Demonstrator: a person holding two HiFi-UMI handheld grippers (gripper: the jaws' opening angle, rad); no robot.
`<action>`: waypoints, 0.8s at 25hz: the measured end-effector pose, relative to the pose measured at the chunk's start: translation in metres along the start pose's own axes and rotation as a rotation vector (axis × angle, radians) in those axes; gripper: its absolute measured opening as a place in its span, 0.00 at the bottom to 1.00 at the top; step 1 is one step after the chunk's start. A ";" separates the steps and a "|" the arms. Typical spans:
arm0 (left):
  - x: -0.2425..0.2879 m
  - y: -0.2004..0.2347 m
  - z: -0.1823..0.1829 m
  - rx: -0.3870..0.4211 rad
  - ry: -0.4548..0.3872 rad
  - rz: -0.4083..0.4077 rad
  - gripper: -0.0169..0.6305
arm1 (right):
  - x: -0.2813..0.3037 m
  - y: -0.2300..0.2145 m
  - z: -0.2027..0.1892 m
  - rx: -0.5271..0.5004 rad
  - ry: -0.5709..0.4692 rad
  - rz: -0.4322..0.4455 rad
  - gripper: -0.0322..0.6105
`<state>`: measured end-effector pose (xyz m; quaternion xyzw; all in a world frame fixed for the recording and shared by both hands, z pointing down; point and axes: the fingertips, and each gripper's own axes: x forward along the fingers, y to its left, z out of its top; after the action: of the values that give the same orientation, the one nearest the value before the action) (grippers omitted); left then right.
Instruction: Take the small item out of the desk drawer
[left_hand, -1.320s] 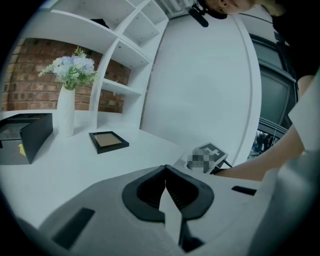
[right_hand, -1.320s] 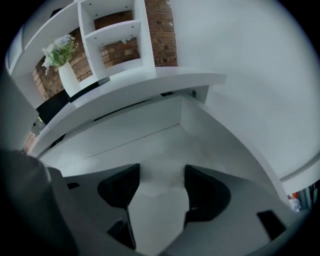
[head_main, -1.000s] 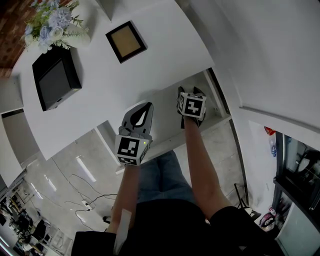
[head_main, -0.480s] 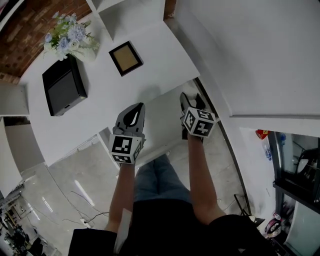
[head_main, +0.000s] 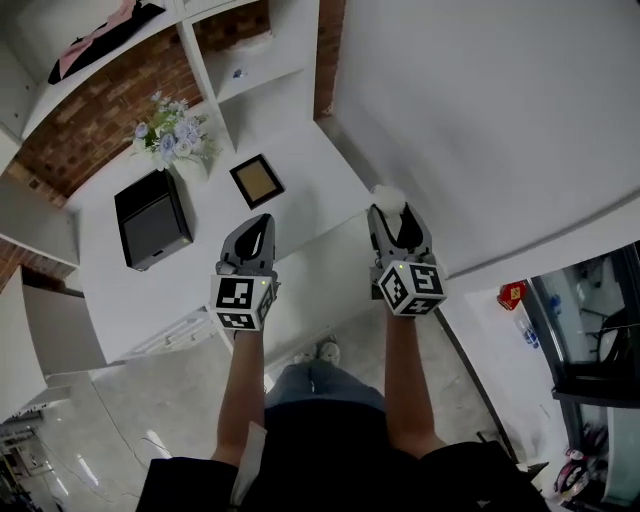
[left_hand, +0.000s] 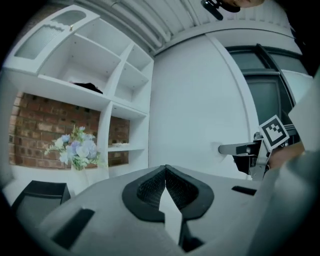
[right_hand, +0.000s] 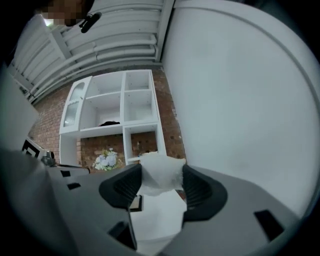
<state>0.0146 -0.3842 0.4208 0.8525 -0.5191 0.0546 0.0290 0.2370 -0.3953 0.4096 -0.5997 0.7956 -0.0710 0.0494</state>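
My right gripper (head_main: 392, 208) is shut on a small white crumpled item (head_main: 388, 196), held up beside the white wall. In the right gripper view the white item (right_hand: 159, 174) fills the gap between both dark pads of the right gripper (right_hand: 160, 181). My left gripper (head_main: 260, 222) hangs level with it on the left, shut and empty. Its tips meet in the left gripper view (left_hand: 165, 171), where the right gripper's marker cube (left_hand: 275, 131) shows at the right. The white drawer (head_main: 318, 265) lies below, between the two grippers; its inside is not visible.
On the white desk (head_main: 120, 300) stand a black box (head_main: 152, 218), a framed picture (head_main: 257, 181) and a vase of flowers (head_main: 172, 140). White shelves (head_main: 250, 70) on a brick wall rise behind. The person's shoes (head_main: 315, 352) are under the desk edge.
Both grippers have come up and away from the open drawer. The right one now shows the white item between its jaws. The head view has tilted up toward the shelves.
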 end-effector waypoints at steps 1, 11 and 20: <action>-0.001 0.000 0.008 0.008 -0.010 0.004 0.04 | -0.004 0.003 0.010 -0.015 -0.027 0.004 0.44; -0.003 -0.016 0.056 0.073 -0.100 -0.024 0.04 | -0.029 0.013 0.055 -0.054 -0.151 0.026 0.44; -0.006 -0.027 0.052 0.061 -0.089 -0.039 0.04 | -0.042 0.019 0.047 -0.080 -0.125 0.020 0.44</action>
<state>0.0389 -0.3723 0.3682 0.8644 -0.5014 0.0318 -0.0194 0.2381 -0.3528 0.3593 -0.5963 0.7992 -0.0012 0.0759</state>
